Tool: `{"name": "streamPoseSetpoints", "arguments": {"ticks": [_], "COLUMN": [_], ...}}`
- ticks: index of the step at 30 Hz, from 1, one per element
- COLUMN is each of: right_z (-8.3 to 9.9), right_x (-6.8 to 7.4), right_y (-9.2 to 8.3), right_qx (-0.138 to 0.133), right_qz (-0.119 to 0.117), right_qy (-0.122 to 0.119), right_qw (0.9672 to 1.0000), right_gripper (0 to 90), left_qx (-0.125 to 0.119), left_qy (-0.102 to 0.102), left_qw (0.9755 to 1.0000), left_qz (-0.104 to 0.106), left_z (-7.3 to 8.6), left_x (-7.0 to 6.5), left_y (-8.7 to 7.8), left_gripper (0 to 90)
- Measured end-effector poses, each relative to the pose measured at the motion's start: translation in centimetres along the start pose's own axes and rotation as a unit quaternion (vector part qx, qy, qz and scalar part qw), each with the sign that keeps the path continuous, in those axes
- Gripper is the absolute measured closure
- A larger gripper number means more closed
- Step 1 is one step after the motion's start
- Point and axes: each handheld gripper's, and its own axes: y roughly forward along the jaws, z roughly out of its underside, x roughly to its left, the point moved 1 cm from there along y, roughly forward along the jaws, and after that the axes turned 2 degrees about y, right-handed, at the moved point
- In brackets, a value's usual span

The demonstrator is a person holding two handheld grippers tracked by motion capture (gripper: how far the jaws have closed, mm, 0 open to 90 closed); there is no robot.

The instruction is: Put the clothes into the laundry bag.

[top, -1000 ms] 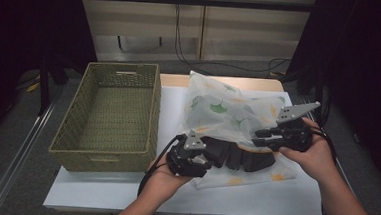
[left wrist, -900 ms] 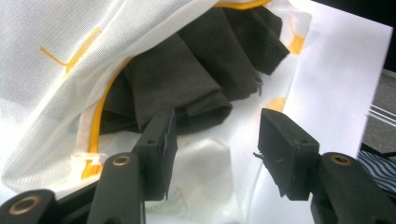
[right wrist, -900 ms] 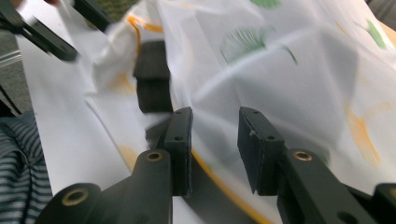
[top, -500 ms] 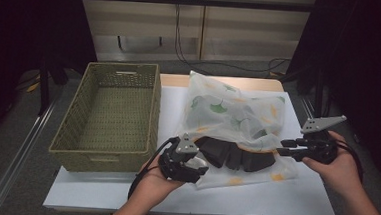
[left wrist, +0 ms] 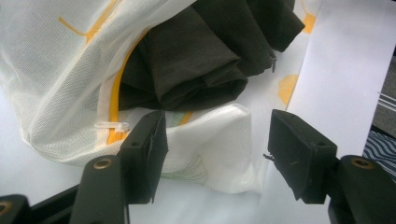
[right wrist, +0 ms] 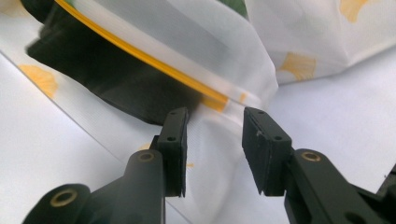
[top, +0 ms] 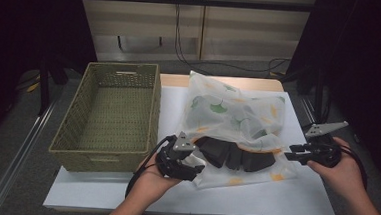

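1. The mesh laundry bag (top: 237, 125), with a dark garment (top: 233, 154) at its zipper opening, is being kept on the white table (top: 303, 194), just right of the wicker basket (top: 112, 118).
2. The left gripper (left wrist: 215, 140) is being held at the bag's near-left corner; its jaws have just been opening and are spread, with bag fabric between them but unpinched.
3. The right gripper (right wrist: 215, 128) is being held at the bag's right edge; its jaws have just been opening and are spread around the mesh, unpressed.

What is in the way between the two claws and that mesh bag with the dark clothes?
Nothing visible. The left claw stands open right at the mesh bag's near corner, and the right claw is open at its yellow zipper edge.
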Motion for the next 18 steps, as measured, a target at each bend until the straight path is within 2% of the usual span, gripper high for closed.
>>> {"name": "streamPoseSetpoints", "arguments": {"ticks": [3,10,11,13,14,16,18], "right_z": [0.4,1.0,1.1,1.2,1.2,1.3,1.3], "right_x": [-0.3,-0.9,-1.1,-1.2,-1.4,-1.4,-1.4], "right_y": [0.4,1.5,1.7,2.0,2.3,2.7,3.1], "right_qx": [0.004,0.016,0.017,0.027,0.028,0.035,0.038], "right_qz": [-0.001,0.002,0.001,0.001,0.002,-0.001,-0.003], "right_qy": [0.008,0.02,0.017,0.024,0.021,0.028,0.023], "right_qw": [1.0,0.9997,0.9997,0.9993,0.9994,0.999,0.999], "right_gripper": [61.1,57.0,56.0,54.5,54.5,54.5,54.9], "left_qx": [-0.001,0.001,0.003,0.005,-0.003,0.001,0.005], "left_qy": [-0.008,-0.01,-0.005,-0.008,-0.016,-0.016,-0.01], "left_qw": [1.0,0.9999,1.0,0.9999,0.9999,0.9998,0.9999], "left_qz": [0.0,-0.005,-0.004,-0.005,-0.004,-0.009,-0.008], "left_z": [0.2,0.2,0.3,0.3,0.4,0.4,0.4], "left_x": [0.1,0.2,0.3,0.3,0.2,0.3,0.4], "left_y": [0.3,0.3,0.3,0.3,0.4,0.4,0.3], "left_gripper": [36.5,35.7,35.7,35.6,35.5,35.5,35.4]}}
